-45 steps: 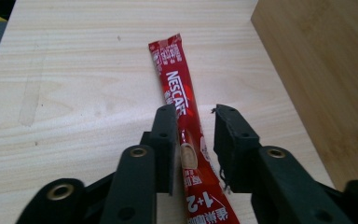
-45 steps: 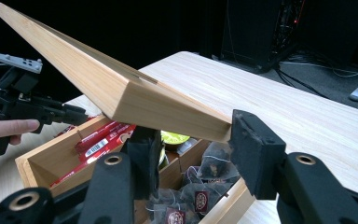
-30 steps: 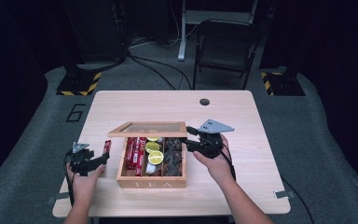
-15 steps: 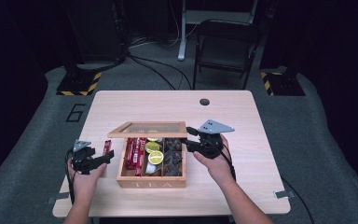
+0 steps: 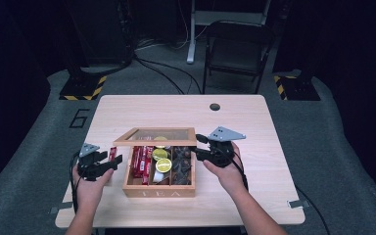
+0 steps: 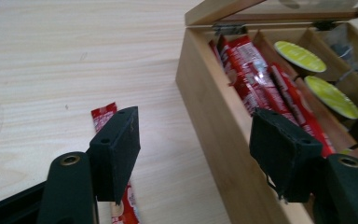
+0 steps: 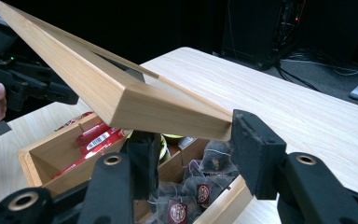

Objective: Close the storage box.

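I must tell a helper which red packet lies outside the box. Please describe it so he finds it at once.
Find the wooden tea box on the table. On the table by its left wall lies one red packet, under the open left claw. The other red packets are inside the box.

Your table [image 5: 254, 127] sits in a pool of overhead light; beyond it the room falls near black. Soft, short shadows hug the tea box [image 5: 159, 188]. Glare streaks the red sachets [image 6: 256, 79] inside that box. Your near jaws blur in both gripper views; the high view is grainy, soft.
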